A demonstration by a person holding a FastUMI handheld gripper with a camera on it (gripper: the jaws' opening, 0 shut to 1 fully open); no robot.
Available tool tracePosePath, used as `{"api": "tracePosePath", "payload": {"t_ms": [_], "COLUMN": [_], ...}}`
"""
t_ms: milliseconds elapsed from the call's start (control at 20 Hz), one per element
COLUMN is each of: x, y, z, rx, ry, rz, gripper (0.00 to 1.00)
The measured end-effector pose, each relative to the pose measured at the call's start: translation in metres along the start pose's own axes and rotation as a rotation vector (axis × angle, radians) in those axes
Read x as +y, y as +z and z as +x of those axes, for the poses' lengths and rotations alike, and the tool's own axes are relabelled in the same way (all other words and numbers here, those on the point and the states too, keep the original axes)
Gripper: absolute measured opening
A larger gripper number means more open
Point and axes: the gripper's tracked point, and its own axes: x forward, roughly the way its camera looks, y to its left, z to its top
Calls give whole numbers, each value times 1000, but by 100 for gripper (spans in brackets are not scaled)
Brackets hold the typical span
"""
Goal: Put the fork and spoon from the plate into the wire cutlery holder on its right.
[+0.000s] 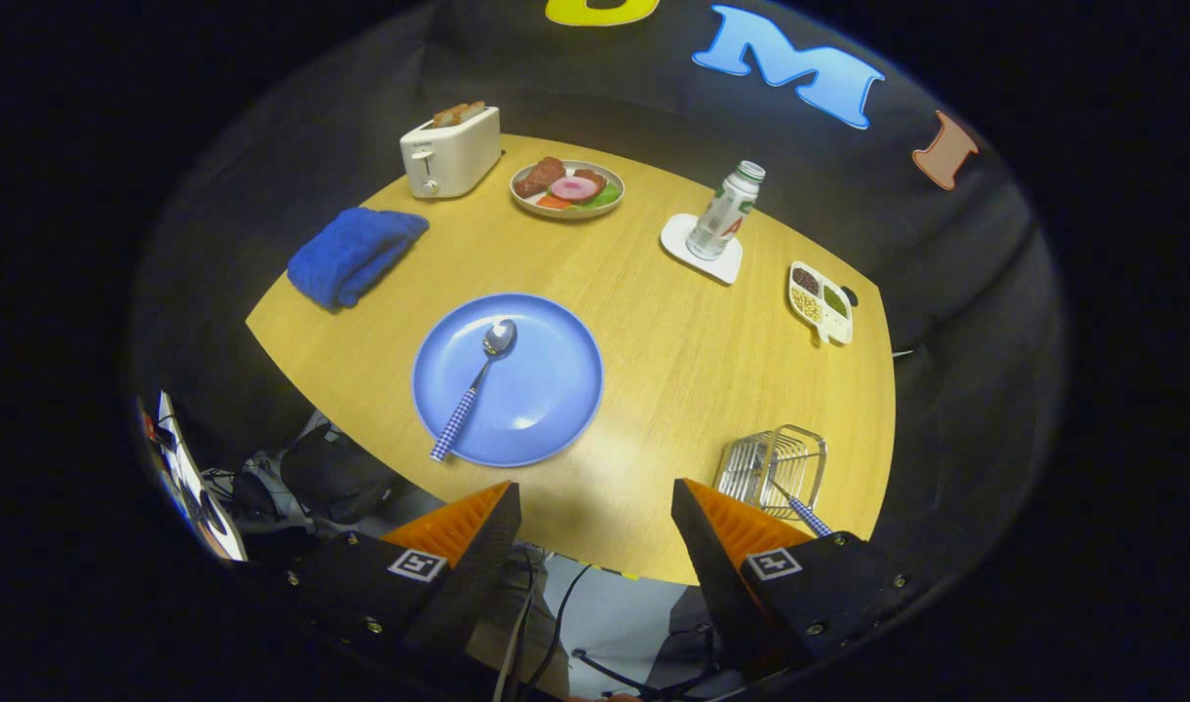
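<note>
A blue plate [536, 390] lies on the round wooden table [672, 351], beyond my left finger. On it rests a spoon [475, 387], bowl away from me, its blue checked handle reaching over the plate's near rim. To the plate's right, just beyond my right finger, stands the wire cutlery holder [772, 468]. A fork [799, 507] with the same checked handle lies in it, handle sticking out toward me. My gripper [595, 502] hovers open above the table's near edge, with nothing between the fingers.
Farther back stand a white toaster [450, 151] with bread, a folded blue towel [356, 253], a plate of food [567, 188], a bottle [726, 212] on a white coaster and a divided dish [821, 302] of beans. Bags and cables lie on the floor below the table's edge.
</note>
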Motion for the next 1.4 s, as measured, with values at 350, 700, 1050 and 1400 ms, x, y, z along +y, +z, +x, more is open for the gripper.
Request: {"api": "tracePosePath", "payload": {"t_ms": [350, 700, 1050, 1400], "x": [57, 94, 104, 113], "y": [6, 21, 17, 0], "z": [27, 52, 78, 120], "rx": [-4, 10, 43, 147], "ry": [30, 89, 89, 105], "rz": [-17, -9, 97, 192], "gripper": [96, 96, 96, 96]}}
